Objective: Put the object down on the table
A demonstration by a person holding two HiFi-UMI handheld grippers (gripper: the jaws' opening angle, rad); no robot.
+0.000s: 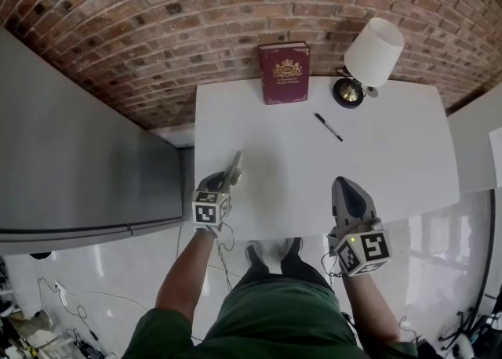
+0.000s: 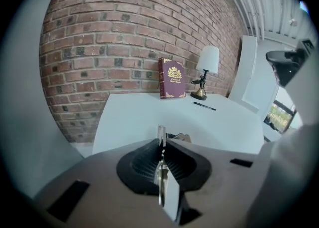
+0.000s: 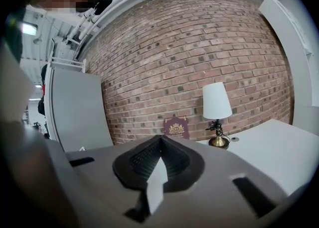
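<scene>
My left gripper (image 1: 235, 163) is over the near left part of the white table (image 1: 392, 161), its jaws pointing toward the far wall. In the left gripper view the left gripper (image 2: 161, 137) is shut on a thin pale flat object (image 2: 161, 132), seen edge-on and sticking out a little past the jaw tips. What the object is cannot be told. My right gripper (image 1: 345, 186) hangs over the table's front edge at the right. In the right gripper view the right gripper (image 3: 160, 142) is shut with nothing between its jaws.
A dark red book (image 1: 284, 72) stands against the brick wall at the table's back. A white-shaded lamp (image 1: 372, 53) is at the back right, and a black pen (image 1: 329, 127) lies in front of it. A grey panel (image 1: 78, 161) stands left of the table.
</scene>
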